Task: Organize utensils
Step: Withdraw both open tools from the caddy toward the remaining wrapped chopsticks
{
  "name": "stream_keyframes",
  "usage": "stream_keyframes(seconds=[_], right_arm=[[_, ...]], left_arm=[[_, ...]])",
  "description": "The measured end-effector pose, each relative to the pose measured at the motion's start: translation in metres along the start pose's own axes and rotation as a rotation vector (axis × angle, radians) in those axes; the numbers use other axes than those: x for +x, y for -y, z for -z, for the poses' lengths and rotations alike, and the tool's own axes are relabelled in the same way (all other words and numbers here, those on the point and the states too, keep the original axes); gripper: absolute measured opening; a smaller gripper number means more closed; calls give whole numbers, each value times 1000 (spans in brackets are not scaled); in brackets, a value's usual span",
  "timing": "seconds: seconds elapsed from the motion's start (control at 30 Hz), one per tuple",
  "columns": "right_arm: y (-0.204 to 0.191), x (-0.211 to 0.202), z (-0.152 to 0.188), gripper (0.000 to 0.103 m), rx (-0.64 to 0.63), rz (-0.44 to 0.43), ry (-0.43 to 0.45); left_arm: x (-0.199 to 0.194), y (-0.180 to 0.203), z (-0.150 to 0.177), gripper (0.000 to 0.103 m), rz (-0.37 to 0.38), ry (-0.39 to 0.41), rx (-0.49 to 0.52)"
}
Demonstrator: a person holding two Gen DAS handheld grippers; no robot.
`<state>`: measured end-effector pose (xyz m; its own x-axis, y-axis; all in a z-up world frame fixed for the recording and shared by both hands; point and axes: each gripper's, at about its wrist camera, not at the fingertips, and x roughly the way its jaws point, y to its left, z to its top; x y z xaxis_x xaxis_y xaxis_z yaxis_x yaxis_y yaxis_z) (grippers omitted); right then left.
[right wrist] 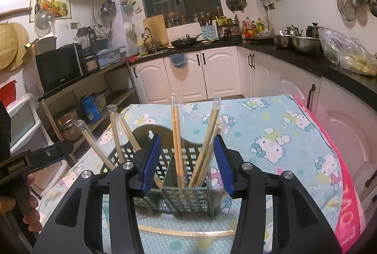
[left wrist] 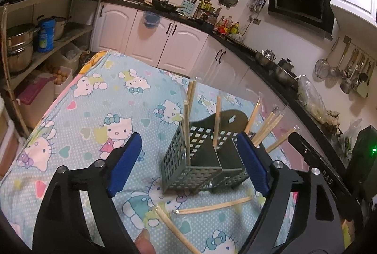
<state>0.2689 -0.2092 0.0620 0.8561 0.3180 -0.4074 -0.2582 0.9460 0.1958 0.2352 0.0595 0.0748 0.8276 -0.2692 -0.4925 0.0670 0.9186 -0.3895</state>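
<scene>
A dark green perforated utensil holder (left wrist: 188, 174) (right wrist: 186, 197) stands on the table under a Hello Kitty cloth (left wrist: 94, 112) (right wrist: 271, 127). Several wrapped wooden chopstick pairs (left wrist: 188, 117) (right wrist: 176, 136) stand leaning in its compartments. Two more wrapped pairs lie loose on the cloth in front of it (left wrist: 212, 205) (right wrist: 186, 232). My left gripper (left wrist: 188, 138) is open, its blue pads wide apart on either side of the holder and clear of it. My right gripper (right wrist: 187, 137) is open, narrower, just before the holder, with nothing pressed between its pads.
A person's hand (right wrist: 28, 207) holds the left gripper at the left edge of the right wrist view. White cabinets (right wrist: 212, 70) and a black counter (right wrist: 306, 61) with pots run behind and to the right. A shelf (left wrist: 47, 51) with pots and a microwave stands left.
</scene>
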Motion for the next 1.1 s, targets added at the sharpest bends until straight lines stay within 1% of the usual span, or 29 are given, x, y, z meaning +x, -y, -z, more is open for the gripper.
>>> stream_keyframes(seconds=[0.07,0.23,0.37,0.43,0.63,0.97,1.1], right_arm=[[1,-4,3,52,9,-6,-12],[4,-16,11,60,21,-18,-35],[5,-23,17,65,27,-26,-58],[4,-27,22,68,22,-29,-66],[2,-39,33,73,5,-21,-74],[-2,-52,45,74,-6,-18,-89],[-4,-56,52,74,-7,-21,-108]], left_arm=[[-2,0,2,77,-6,1,3],[-7,3,11,85,-5,-5,9],[-10,4,20,91,-11,-16,19],[-11,4,24,91,-14,-22,22],[-15,2,35,91,-20,-38,21],[-21,0,52,91,-17,-58,13],[-21,0,60,91,-13,-75,12]])
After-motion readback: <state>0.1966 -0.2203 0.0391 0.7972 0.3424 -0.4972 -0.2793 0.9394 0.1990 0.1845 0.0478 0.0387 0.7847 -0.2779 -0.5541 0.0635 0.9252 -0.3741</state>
